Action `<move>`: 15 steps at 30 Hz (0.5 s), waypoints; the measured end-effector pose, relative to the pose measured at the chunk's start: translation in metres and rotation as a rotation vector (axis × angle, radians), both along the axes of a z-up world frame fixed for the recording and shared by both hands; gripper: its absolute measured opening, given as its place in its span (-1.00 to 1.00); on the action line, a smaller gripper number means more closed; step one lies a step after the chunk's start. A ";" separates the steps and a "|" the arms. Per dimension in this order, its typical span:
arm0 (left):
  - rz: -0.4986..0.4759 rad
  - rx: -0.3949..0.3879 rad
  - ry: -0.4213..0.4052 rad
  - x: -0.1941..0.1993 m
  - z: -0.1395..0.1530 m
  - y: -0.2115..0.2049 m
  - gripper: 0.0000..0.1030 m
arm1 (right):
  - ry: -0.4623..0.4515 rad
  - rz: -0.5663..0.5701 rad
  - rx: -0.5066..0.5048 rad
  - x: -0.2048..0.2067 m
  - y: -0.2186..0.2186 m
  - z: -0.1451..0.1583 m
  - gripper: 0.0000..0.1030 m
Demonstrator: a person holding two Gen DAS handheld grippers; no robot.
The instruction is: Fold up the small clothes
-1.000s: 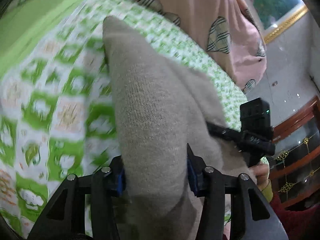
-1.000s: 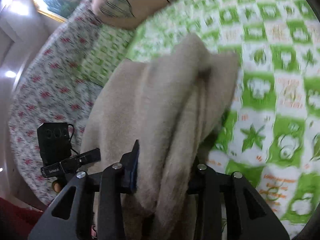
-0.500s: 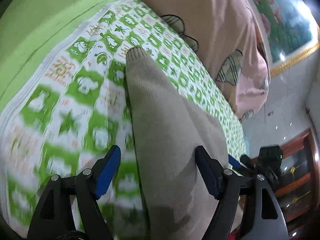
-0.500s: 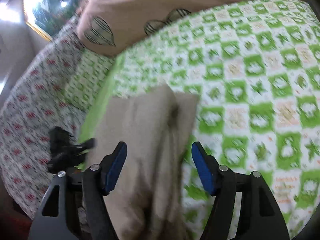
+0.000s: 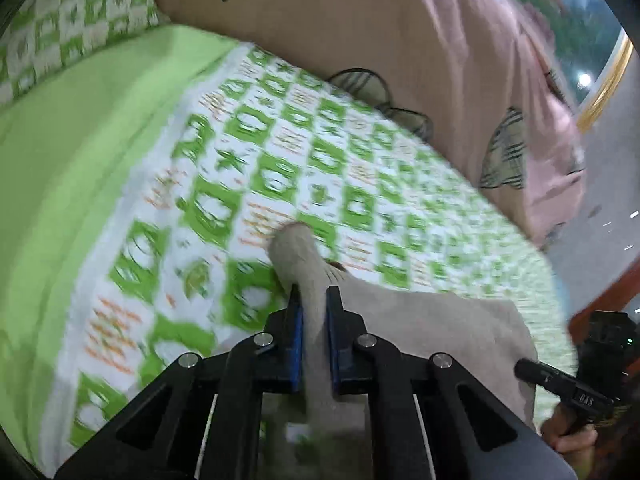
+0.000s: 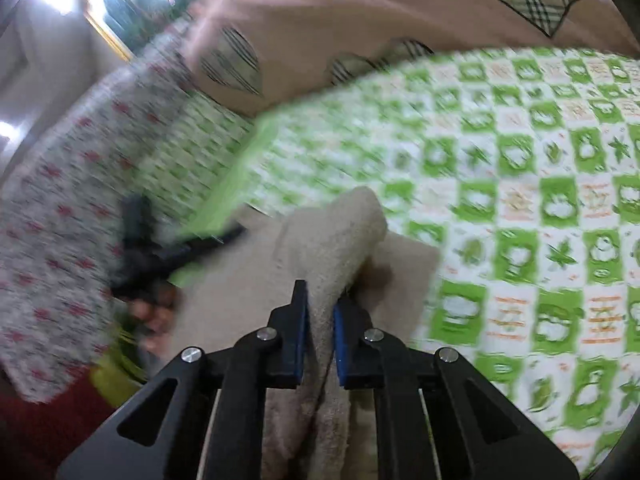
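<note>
A beige knitted garment lies on a green-and-white patterned bedspread. My left gripper is shut on a raised fold of the garment at its left edge. My right gripper is shut on a bunched fold of the same garment at its right side. The other gripper shows at the far right of the left wrist view and at the left of the right wrist view. Both views are motion-blurred.
A large pink pillow with plaid heart patches lies along the far side of the bed, also in the right wrist view. A plain green sheet borders the left. A floral cover lies beyond the bed's edge.
Half a second ago both grippers were open over the flat garment. Now both have shut on folds of the garment near its two ends.
</note>
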State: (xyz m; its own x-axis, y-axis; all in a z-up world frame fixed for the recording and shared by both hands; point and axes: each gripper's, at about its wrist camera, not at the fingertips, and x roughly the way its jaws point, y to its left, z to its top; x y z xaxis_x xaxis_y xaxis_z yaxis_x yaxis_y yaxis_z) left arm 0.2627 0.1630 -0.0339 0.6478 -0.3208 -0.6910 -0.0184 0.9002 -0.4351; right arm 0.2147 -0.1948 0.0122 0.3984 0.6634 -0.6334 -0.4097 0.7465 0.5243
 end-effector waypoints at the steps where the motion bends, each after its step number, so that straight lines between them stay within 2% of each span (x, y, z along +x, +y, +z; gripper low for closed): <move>1: 0.012 0.024 0.012 0.004 -0.004 0.001 -0.83 | 0.020 -0.008 -0.051 0.004 0.004 -0.010 -0.76; 3: 0.030 0.069 0.051 0.011 -0.012 0.002 -0.81 | 0.048 -0.016 -0.128 0.008 0.012 -0.029 -0.76; 5: 0.044 0.090 0.065 0.006 -0.012 0.007 -0.79 | 0.067 -0.039 -0.097 0.008 0.006 -0.030 -0.72; 7: 0.060 0.084 0.065 -0.007 -0.004 0.012 -0.76 | 0.093 -0.059 -0.067 0.004 -0.002 -0.023 -0.59; 8: 0.072 0.086 0.061 -0.020 0.003 0.015 -0.75 | 0.097 -0.067 -0.071 -0.001 -0.007 -0.018 -0.54; 10: 0.080 0.081 0.034 -0.051 0.017 0.020 -0.66 | 0.101 -0.077 -0.069 -0.014 -0.016 -0.011 -0.29; 11: 0.077 0.074 0.014 -0.076 0.025 0.020 -0.58 | 0.103 -0.080 -0.052 -0.022 -0.022 -0.006 -0.24; 15: 0.049 0.092 -0.026 -0.154 0.039 0.007 -0.29 | 0.071 -0.065 0.054 -0.071 -0.044 0.009 -0.16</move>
